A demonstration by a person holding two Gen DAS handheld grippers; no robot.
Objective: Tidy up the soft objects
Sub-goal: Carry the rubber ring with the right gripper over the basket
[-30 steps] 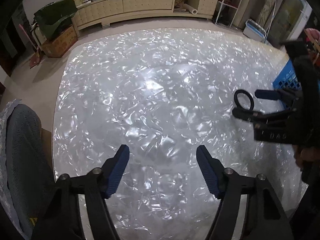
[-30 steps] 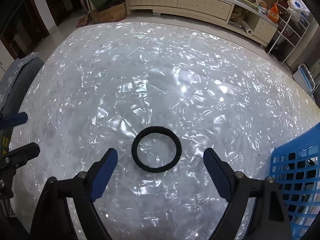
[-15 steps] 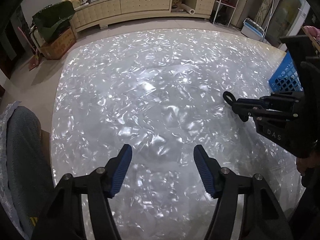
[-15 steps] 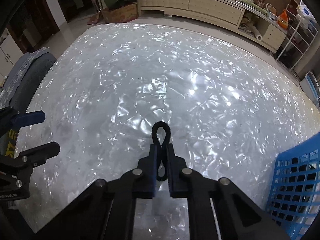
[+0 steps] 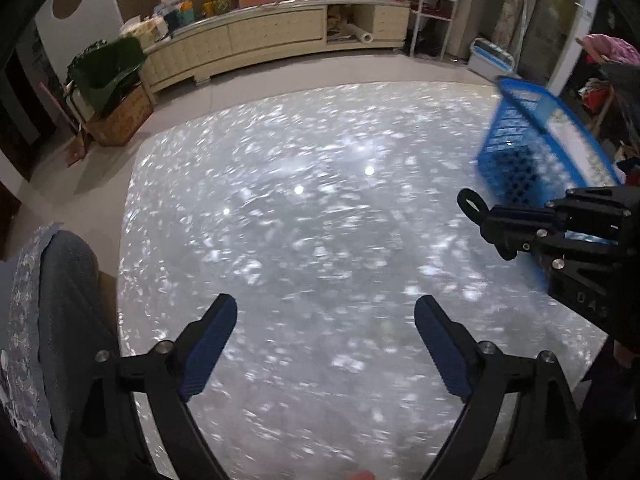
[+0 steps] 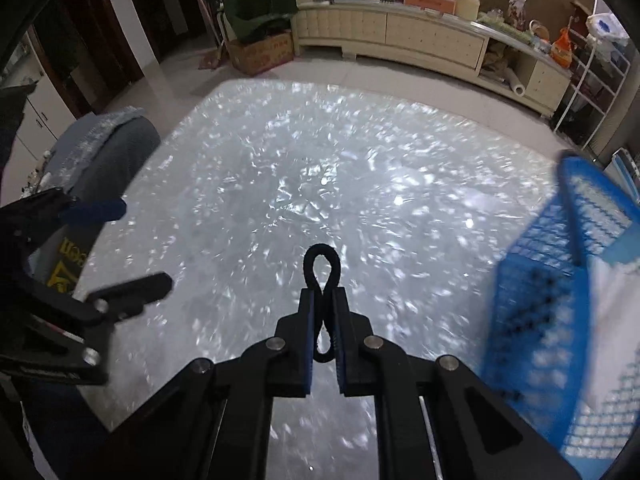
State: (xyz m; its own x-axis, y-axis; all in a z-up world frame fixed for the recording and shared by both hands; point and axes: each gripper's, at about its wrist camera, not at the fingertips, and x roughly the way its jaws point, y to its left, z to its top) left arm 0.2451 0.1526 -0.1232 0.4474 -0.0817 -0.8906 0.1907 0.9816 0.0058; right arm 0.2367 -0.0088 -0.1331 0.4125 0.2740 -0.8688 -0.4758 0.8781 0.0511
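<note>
My right gripper [image 6: 322, 300] is shut on a black hair tie [image 6: 321, 256], pinched flat so a loop sticks out past the fingertips. It is held above the shiny table. The hair tie [image 5: 470, 202] and right gripper [image 5: 490, 220] also show at the right of the left wrist view. My left gripper [image 5: 326, 320] is open and empty above the table's near side; it shows at the left of the right wrist view [image 6: 120, 240]. A blue plastic basket [image 6: 560, 280] stands at the table's right side, right of the right gripper, also in the left wrist view [image 5: 520, 148].
The table [image 5: 300, 220] has a crinkled reflective cover. A grey chair back [image 6: 108, 152] stands at its left edge. A long cream cabinet [image 6: 420, 40] with clutter on top runs along the far wall. A cardboard box [image 6: 262, 52] sits on the floor.
The right gripper closed on the hair tie and lifted it off the table. Both grippers have risen and the view has tilted up; the basket shows more.
</note>
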